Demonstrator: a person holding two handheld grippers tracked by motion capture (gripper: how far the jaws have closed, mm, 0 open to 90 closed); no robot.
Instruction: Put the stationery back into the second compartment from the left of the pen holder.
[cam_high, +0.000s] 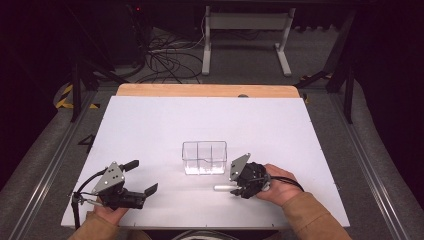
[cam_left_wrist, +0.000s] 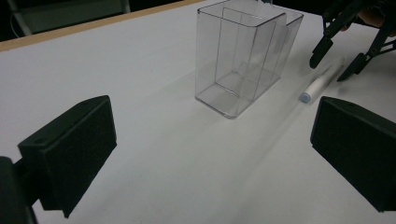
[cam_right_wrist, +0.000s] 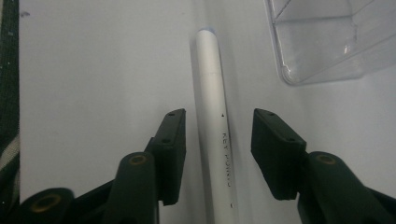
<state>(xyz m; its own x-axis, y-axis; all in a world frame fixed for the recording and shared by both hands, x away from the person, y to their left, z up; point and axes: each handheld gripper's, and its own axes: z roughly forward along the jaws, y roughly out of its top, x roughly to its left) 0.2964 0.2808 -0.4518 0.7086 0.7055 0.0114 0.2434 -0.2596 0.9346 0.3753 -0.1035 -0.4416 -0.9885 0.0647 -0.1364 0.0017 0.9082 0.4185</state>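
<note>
A white marker pen lies flat on the white table, also seen as the pen and the pen. My right gripper is open, its jaws standing on either side of the pen's barrel without touching it; the same right gripper sits just right of the pen. A clear plastic divided box stands upright just beyond the pen, also the box and its corner, the box. My left gripper is open and holds nothing, near the table's front left.
The white table top has a wooden strip along its far edge. Cables and a metal frame lie on the floor beyond. A person's hands and tan sleeves come in at the bottom.
</note>
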